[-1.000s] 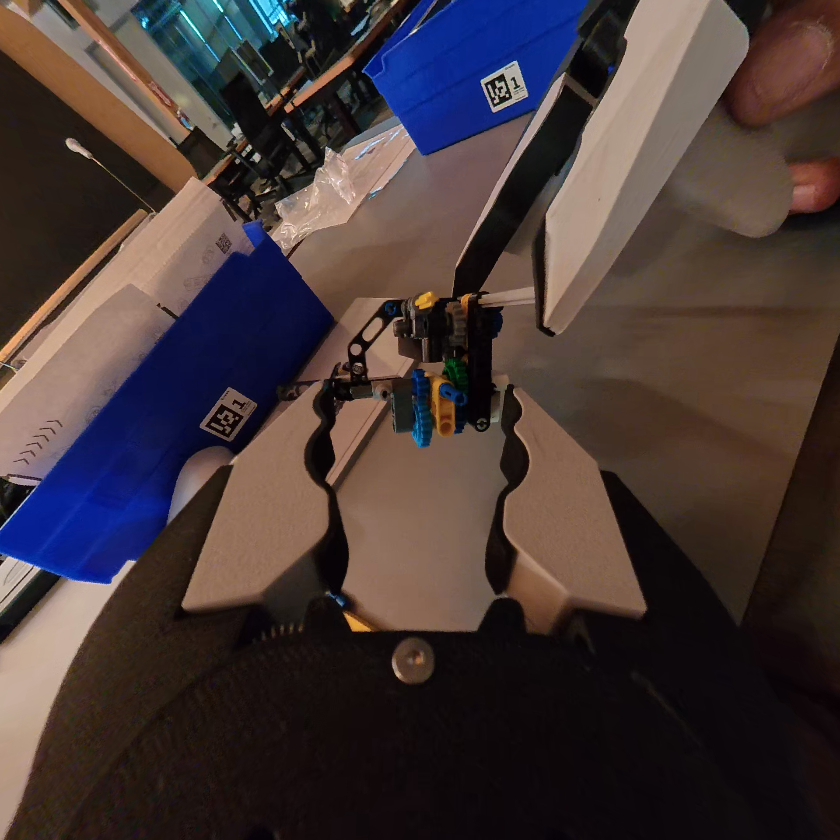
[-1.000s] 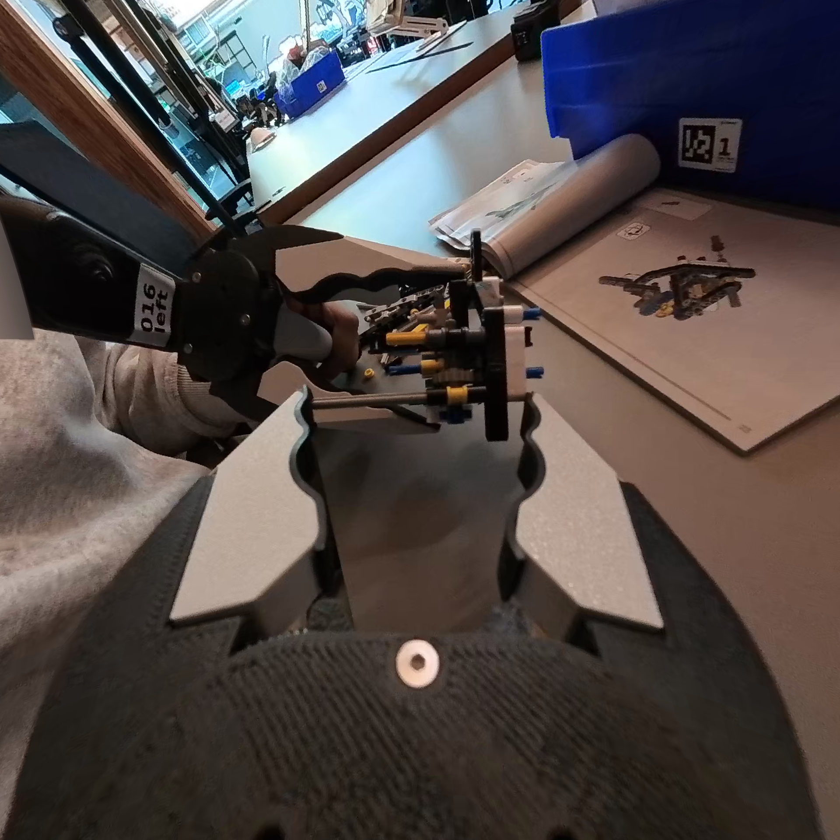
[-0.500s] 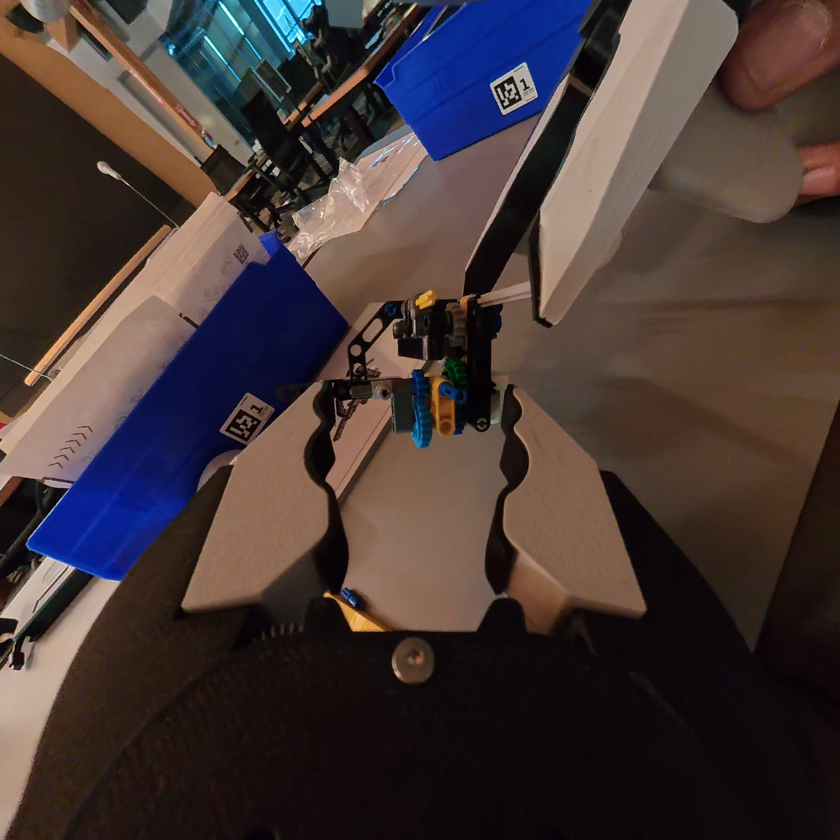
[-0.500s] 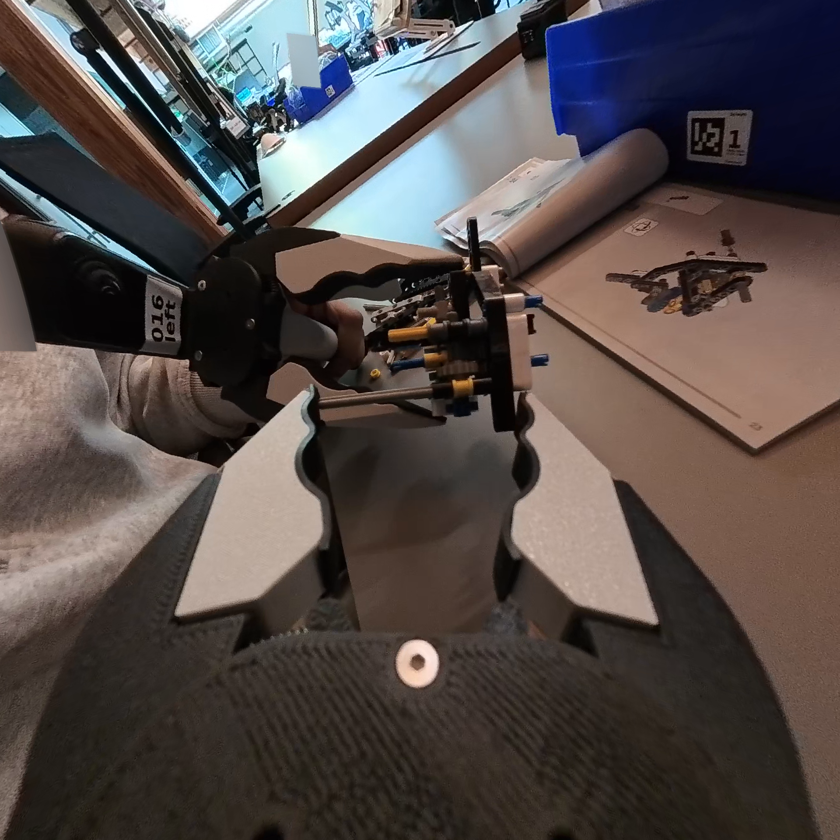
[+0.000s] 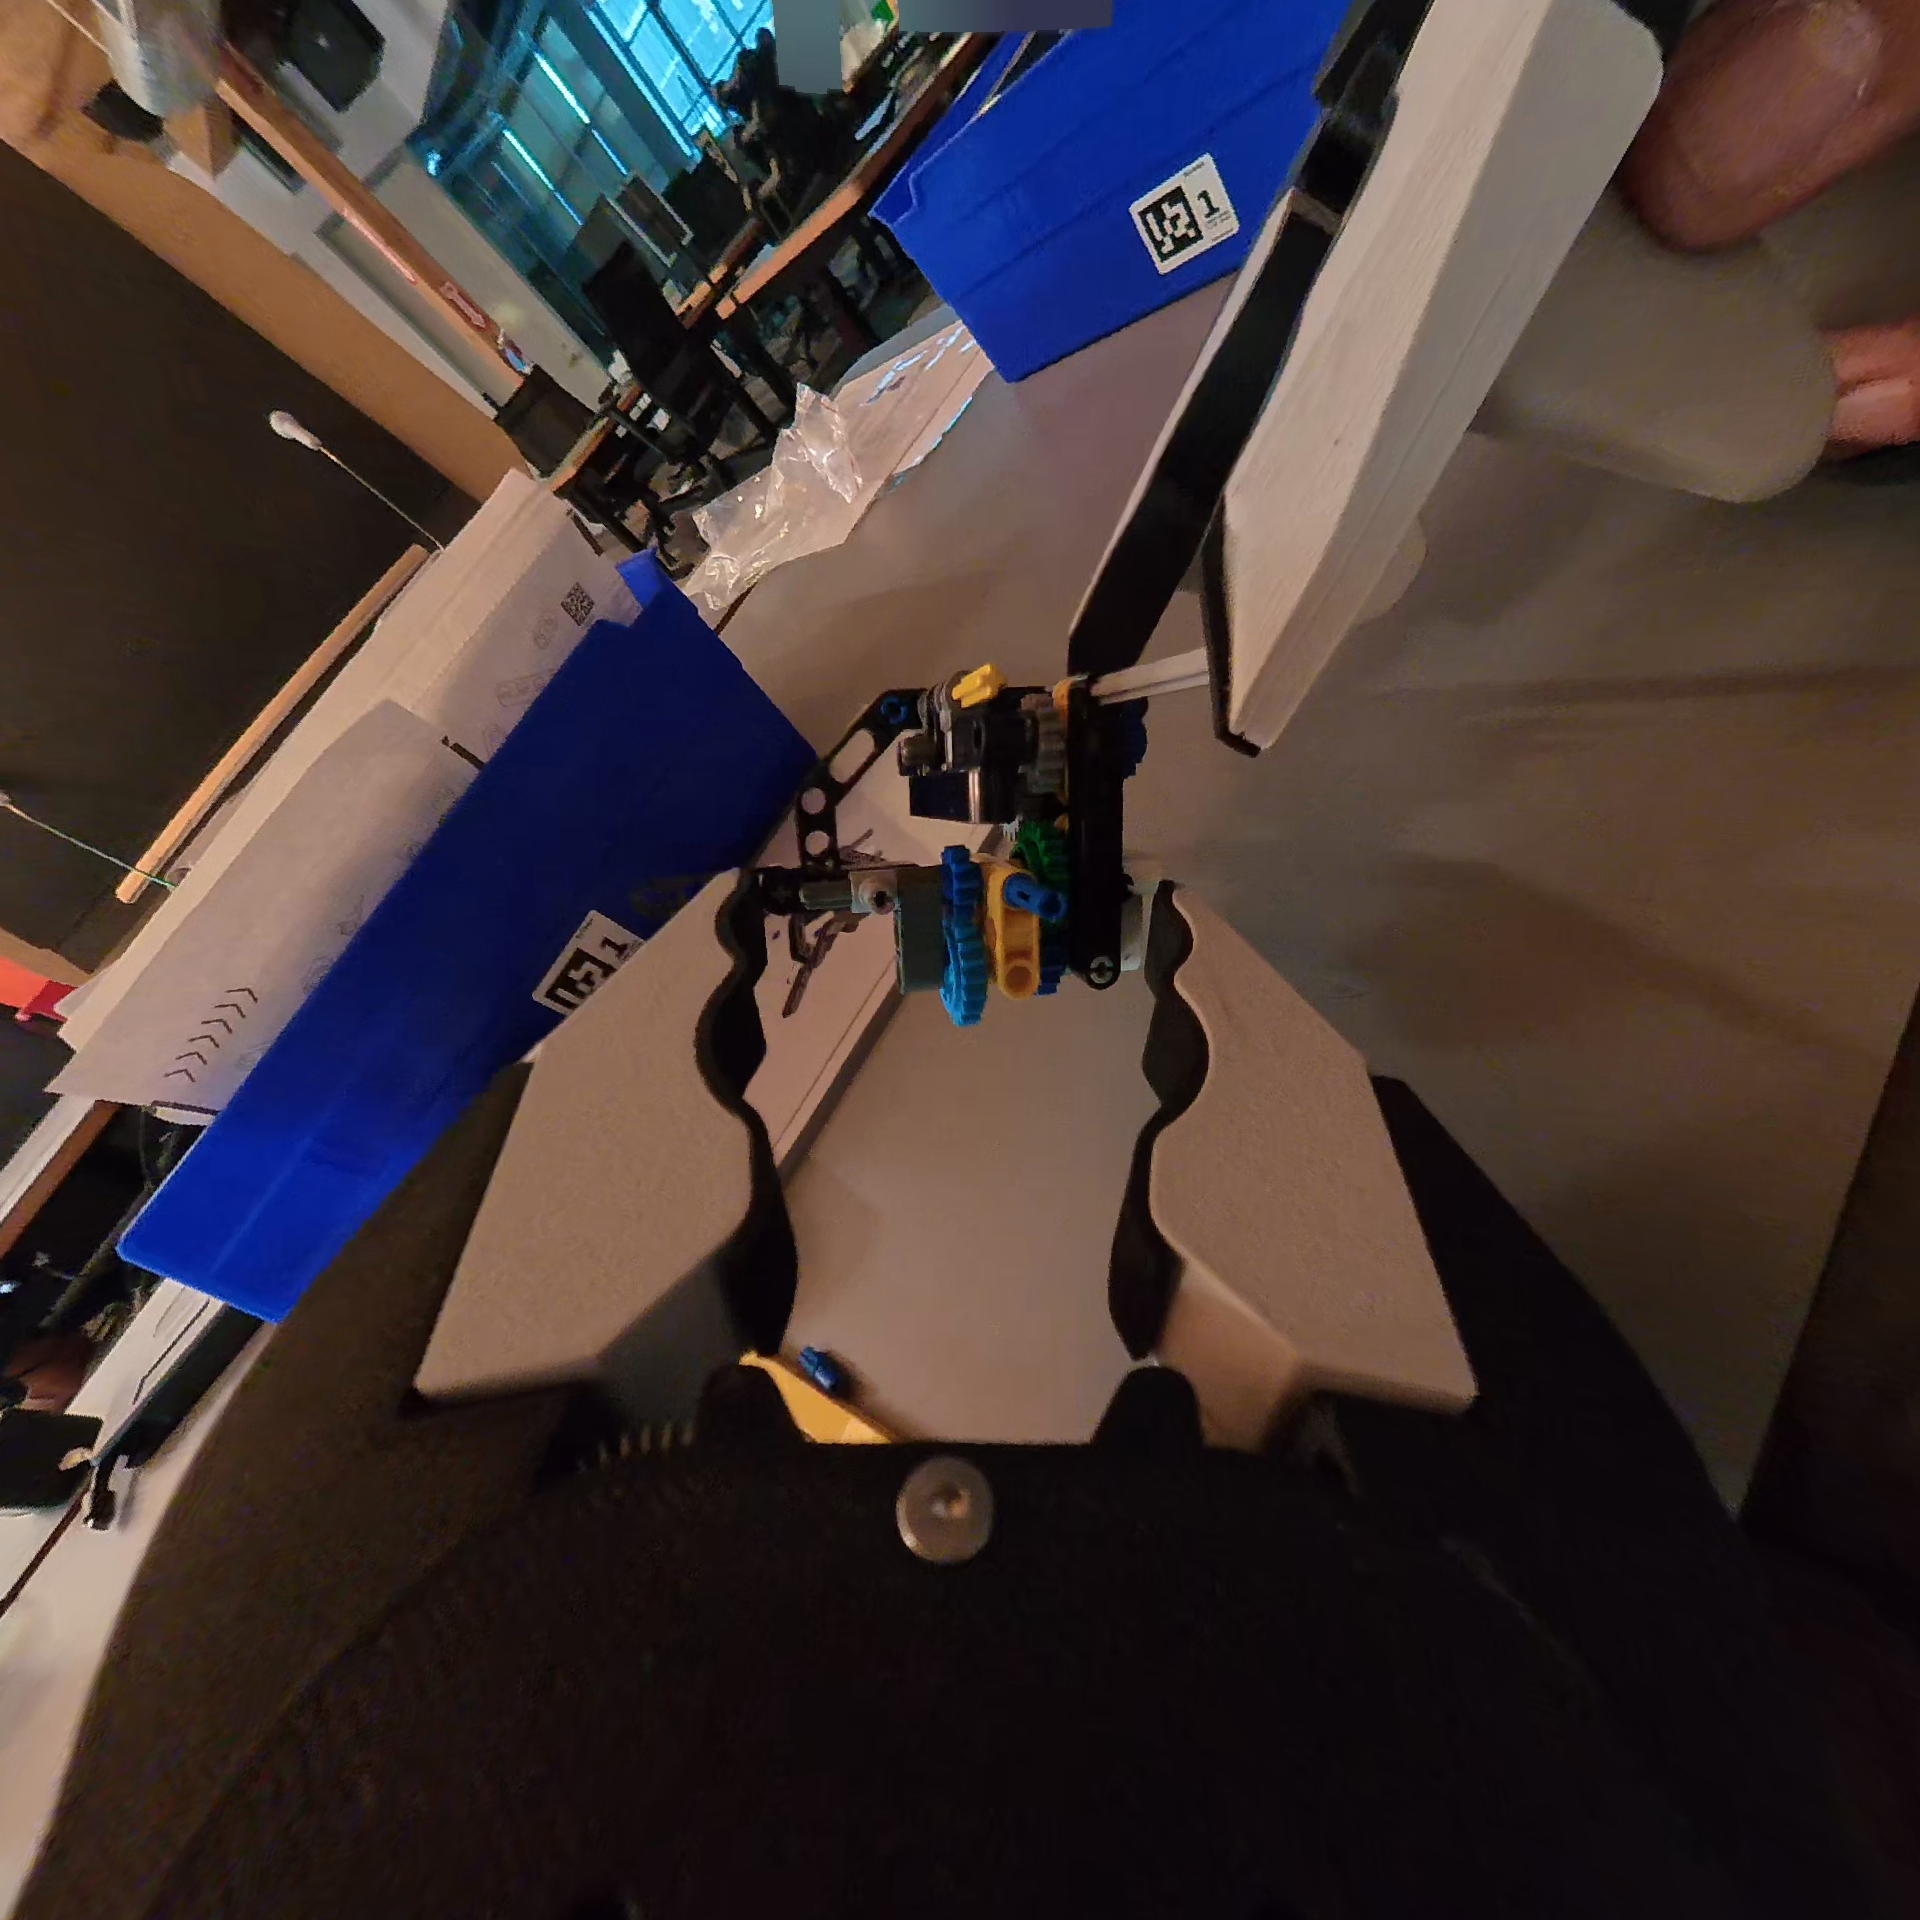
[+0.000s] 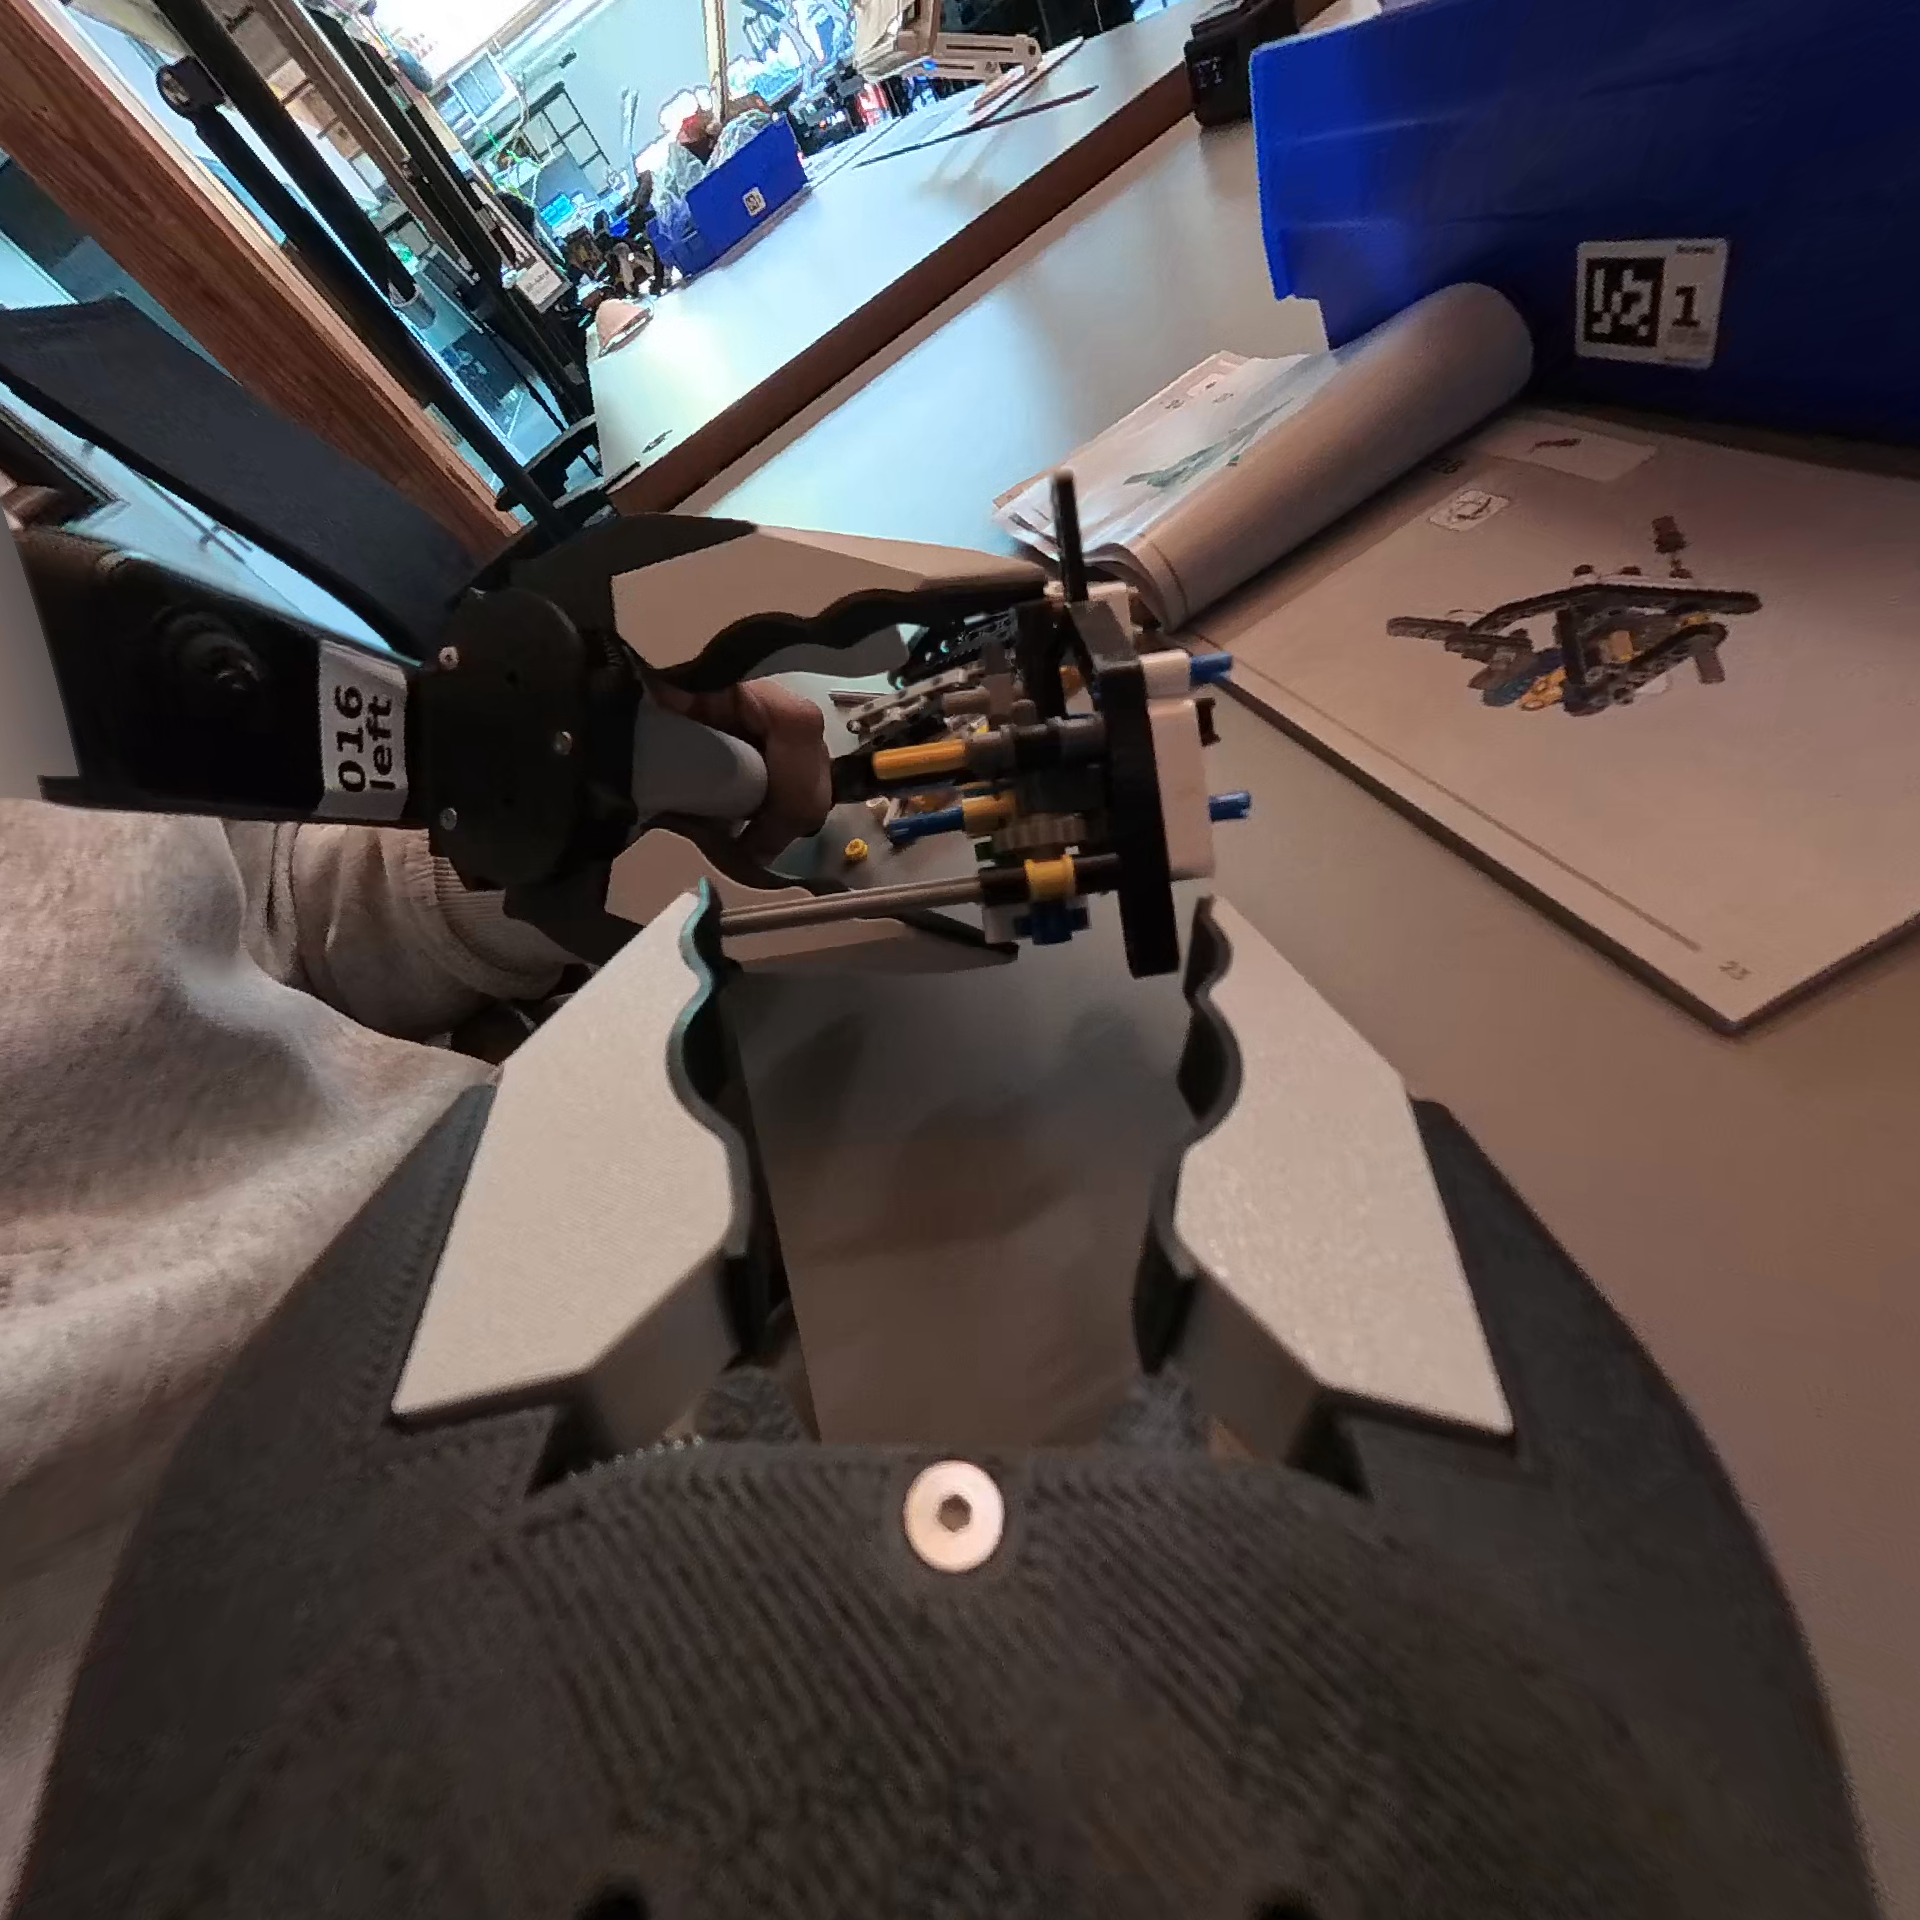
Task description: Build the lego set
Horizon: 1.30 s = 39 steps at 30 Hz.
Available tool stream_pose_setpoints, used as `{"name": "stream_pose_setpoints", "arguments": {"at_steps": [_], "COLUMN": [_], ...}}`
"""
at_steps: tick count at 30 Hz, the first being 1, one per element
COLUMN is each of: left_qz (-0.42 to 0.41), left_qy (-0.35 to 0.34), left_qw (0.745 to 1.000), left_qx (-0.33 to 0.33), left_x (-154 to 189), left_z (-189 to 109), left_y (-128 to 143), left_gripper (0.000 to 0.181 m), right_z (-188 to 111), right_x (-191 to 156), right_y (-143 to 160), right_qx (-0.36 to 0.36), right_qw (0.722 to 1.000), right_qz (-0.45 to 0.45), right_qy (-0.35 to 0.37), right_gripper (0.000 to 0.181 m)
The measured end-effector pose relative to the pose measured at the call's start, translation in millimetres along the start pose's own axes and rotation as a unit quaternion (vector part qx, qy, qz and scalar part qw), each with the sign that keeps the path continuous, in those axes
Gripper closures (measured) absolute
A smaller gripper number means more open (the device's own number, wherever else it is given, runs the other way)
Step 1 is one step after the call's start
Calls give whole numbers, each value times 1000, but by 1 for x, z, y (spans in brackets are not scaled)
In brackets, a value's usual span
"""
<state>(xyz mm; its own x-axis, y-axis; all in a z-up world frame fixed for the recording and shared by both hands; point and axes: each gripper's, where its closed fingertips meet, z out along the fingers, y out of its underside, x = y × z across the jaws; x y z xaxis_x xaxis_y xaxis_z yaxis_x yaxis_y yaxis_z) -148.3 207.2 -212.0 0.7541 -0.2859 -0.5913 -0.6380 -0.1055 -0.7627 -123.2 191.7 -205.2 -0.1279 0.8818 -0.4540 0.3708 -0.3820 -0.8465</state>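
Observation:
A small lego assembly [image 5: 997, 831] of black beams, blue and green gears, yellow connectors and a white block is held in the air between both grippers. My left gripper [image 5: 951, 904] is shut on it: one tip is on the thin axle end, the other on the white block. My right gripper [image 6: 951, 925] is shut on the same assembly [image 6: 1081, 769], one tip at the grey axle's end and the other against the black plate. The right gripper's fingers [image 5: 1382, 343] come in from the upper right. The left gripper's fingers [image 6: 810, 561] clamp the assembly from the left.
An open instruction booklet [image 6: 1558, 790] lies on the grey table, right of the assembly. Blue bins stand at left [image 5: 499, 935], far back [image 5: 1049, 208] and behind the booklet [image 6: 1558, 156]. A clear plastic bag [image 5: 790, 499] lies further back. A small blue pin [image 5: 821, 1366] and a yellow piece [image 6: 854, 850] lie loose. My left tips are roughly 11 cm from the small blue pin [image 5: 821, 1366].
Both grippers keep their hold. The assembly has tilted slightly, its black plate leaning over in the right wrist view. The background has shifted a little in both views.

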Motion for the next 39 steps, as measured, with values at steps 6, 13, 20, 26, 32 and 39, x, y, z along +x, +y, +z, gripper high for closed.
{"name": "stream_pose_setpoints", "arguments": {"at_steps": [6, 13, 20, 26, 32, 39], "left_qz": [9, 5, 10, 7, 8, 11], "left_qy": [-8, -7, -9, -11, -13, -12], "left_qw": [1000, 1000, 1000, 1000, 1000, 999], "left_qx": [5, 10, 12, 17, 19, 30], "left_x": [-2, -2, -1, -2, -3, -4], "left_z": [-1, -3, -3, -4, -5, -7], "left_y": [-3, -4, -5, -7, -8, -10], "left_gripper": [108, 108, 108, 108, 108, 108], "right_z": [1, -1, 0, -1, -2, -4], "right_x": [0, -1, -3, -4, -5, -8], "right_y": [0, -6, -5, -7, -8, -7], "right_qx": [3, 18, 12, 16, 15, 12], "right_qw": [1000, 999, 998, 998, 997, 995], "right_qz": [-7, -25, -51, -56, -69, -96], "right_qy": [2, 8, 17, 16, 19, 15], "right_gripper": [86, 86, 89, 89, 89, 90]}}
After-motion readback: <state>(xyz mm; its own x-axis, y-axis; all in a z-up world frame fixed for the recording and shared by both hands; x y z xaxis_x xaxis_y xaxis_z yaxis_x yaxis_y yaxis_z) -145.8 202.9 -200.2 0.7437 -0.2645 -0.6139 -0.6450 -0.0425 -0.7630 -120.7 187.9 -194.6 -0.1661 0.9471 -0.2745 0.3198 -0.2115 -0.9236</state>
